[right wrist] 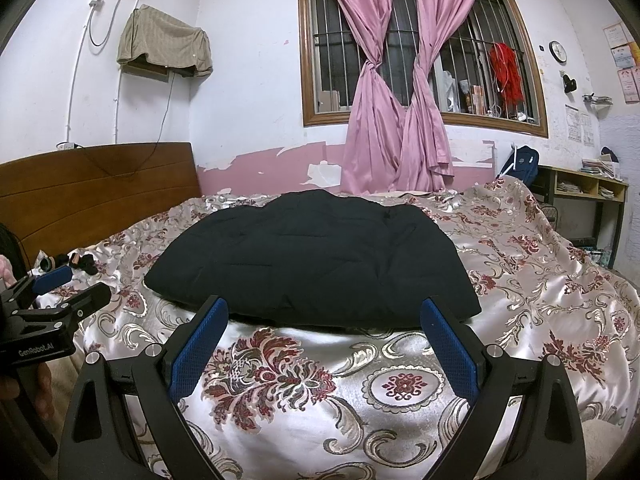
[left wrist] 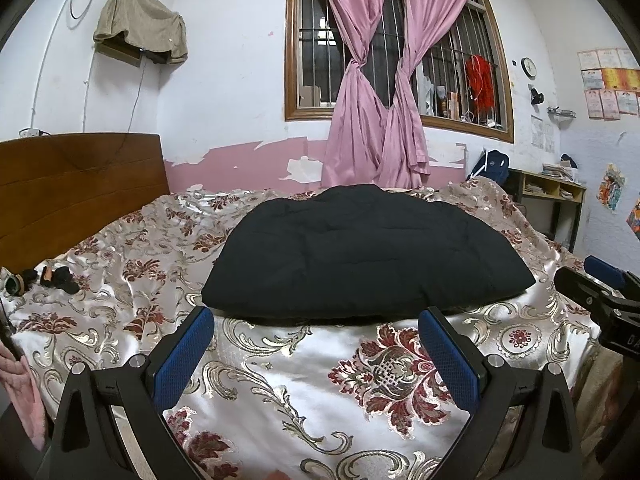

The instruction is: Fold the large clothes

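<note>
Two hand-held grippers, both released and empty. Left hand-held gripper point(left wrist: 316, 322): blue pads point(left wrist: 184, 356) spread wide, poised over the near part of the bed, tips just short of the garment's front edge, no cloth between them. Right hand-held gripper point(right wrist: 324, 314): same wide spread, blue pads point(right wrist: 450, 348) apart, likewise hovering above the bedspread just before the garment, gripping nothing. Each seen from the other's camera too: the right one at the right edge of the left view, the left one at the left edge of the right view, gripped there by a hand point(right wrist: 24, 388).

Straight ahead of both, black padded garment point(left wrist: 360, 252), folded into a compact, puffy bundle, lying flat near the middle of the bed, rounded far edge, straighter near edge. Underneath, shiny cream bedspread point(left wrist: 312, 392) with red and grey floral scrolls, somewhat creased.

Farther left, a few small dark items point(left wrist: 60, 276) on the bedspread near the wooden headboard point(left wrist: 76, 184). Behind the bed, a white wall with a peeling pink band, a barred window point(left wrist: 400, 48) in a wooden frame, and two pink curtains point(left wrist: 372, 120), each knotted mid-length. High on the left wall, something draped in beige cloth point(left wrist: 140, 24). Off to the right, a wooden shelf point(left wrist: 556, 192) with papers, a round clock point(left wrist: 528, 67), and sheets pinned to the wall.
</note>
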### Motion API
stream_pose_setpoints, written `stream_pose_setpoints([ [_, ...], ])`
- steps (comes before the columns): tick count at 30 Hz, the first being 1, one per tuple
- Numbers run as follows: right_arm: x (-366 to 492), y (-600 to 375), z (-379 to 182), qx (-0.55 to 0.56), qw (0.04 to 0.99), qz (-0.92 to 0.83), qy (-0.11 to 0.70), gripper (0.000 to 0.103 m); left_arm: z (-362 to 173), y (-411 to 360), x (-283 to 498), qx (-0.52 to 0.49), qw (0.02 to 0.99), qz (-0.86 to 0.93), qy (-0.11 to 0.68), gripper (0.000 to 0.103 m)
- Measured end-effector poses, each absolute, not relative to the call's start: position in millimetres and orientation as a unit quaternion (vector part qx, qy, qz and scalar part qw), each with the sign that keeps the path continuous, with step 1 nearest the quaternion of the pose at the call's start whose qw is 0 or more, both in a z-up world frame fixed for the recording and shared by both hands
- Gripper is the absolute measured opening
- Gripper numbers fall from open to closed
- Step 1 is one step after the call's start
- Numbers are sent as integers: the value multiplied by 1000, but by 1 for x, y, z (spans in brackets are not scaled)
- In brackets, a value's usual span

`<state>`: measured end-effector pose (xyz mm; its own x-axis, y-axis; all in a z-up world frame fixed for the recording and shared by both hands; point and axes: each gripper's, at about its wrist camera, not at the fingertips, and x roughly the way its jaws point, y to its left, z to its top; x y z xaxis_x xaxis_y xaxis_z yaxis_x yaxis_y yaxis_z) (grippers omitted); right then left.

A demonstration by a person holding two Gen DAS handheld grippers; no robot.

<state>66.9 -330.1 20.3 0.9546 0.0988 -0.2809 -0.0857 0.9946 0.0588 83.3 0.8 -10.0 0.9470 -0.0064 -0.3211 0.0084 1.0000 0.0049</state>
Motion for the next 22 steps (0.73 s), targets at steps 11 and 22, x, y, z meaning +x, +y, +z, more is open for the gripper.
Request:
stream_pose_setpoints([
  [11,66,-326,15,21,988,49,146,95,-15,6,91,-2,983,22,184,103],
  [22,69,-333,13,19,987,52,149,95,-14,4,89,-1,984,23,178,103],
])
